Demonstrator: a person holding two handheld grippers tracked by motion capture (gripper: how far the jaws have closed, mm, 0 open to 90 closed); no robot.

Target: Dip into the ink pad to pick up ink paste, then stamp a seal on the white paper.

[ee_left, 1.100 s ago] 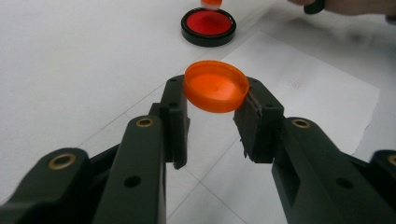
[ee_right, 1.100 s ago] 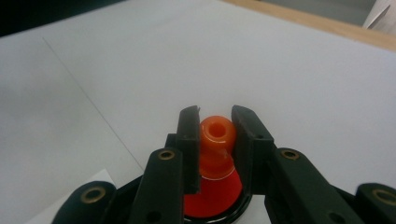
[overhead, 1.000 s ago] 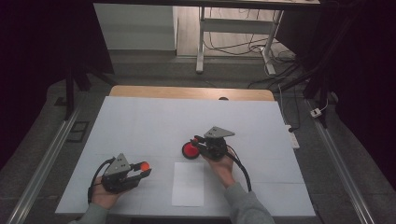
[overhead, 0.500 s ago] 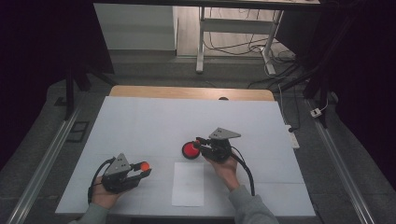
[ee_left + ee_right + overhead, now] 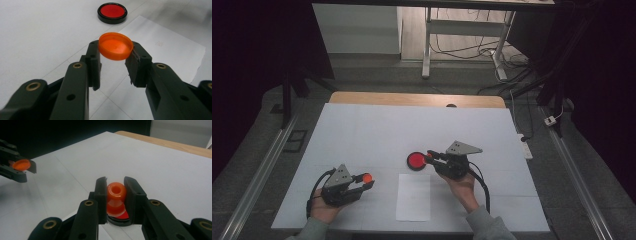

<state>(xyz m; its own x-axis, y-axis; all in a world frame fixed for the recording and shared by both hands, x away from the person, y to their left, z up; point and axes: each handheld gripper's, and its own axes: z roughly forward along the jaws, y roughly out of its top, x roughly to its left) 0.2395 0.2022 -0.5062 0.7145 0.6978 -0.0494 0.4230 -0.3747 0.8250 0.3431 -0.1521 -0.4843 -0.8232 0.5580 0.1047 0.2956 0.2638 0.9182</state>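
My left gripper (image 5: 365, 181) sits at the table's near left, shut on an orange cap (image 5: 115, 47) pinched by its rim between the fingertips. This cap (image 5: 367, 177) is raised just off the white table. My right gripper (image 5: 430, 156) is near the middle, shut on a small orange rounded piece (image 5: 116, 192) with a round hole in its top. That piece hangs right over the edge of a red disc with a black rim (image 5: 415, 161), which lies flat on the table. The disc (image 5: 112, 12) lies beyond the cap in the left gripper view.
A white paper sheet (image 5: 413, 197) lies near the front edge between the two hands. The white table cover (image 5: 377, 130) stretches back to a wooden strip (image 5: 412, 99). Cables trail from both grippers toward the person.
My right gripper has drifted slightly right and nearer the person with the orange piece in it. The left gripper and its cap have stayed put.
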